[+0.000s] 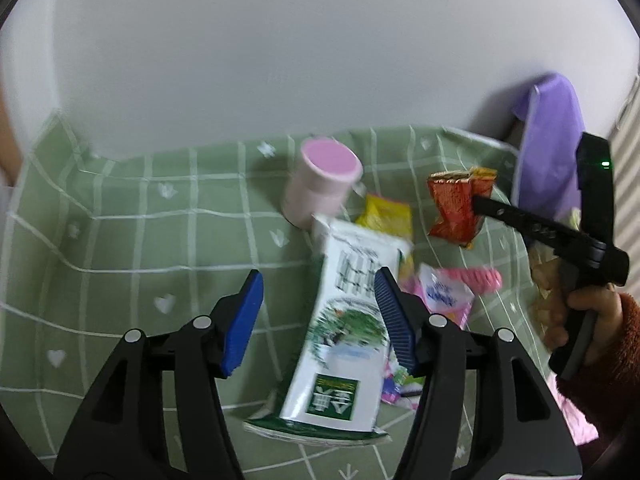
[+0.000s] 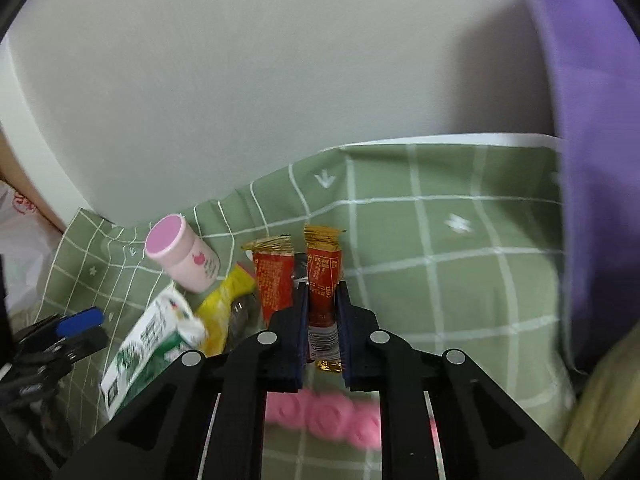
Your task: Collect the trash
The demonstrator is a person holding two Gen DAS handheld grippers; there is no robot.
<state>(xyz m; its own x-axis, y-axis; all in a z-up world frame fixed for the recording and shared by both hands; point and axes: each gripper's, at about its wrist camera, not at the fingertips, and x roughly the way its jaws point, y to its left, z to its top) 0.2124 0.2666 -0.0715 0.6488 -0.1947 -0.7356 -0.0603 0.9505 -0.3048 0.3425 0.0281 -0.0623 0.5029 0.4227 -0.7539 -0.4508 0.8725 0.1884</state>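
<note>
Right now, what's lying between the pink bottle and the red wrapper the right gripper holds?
A yellow wrapper lies between the pink bottle and the red wrapper, in the left wrist view.

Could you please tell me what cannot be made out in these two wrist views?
- Pink ridged object: right wrist view, blurred and partly behind the right gripper; identity unclear.
- Wrappers beside the milk carton: left wrist view, partly covered by the carton and the left gripper.
- Purple bag: cut off by the edge.

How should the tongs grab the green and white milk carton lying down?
Grip the milk carton across its long flat body, coming from above, one pad on each long side. It lies flat on the checked cloth, and the open left tongs already straddle one edge.
</note>
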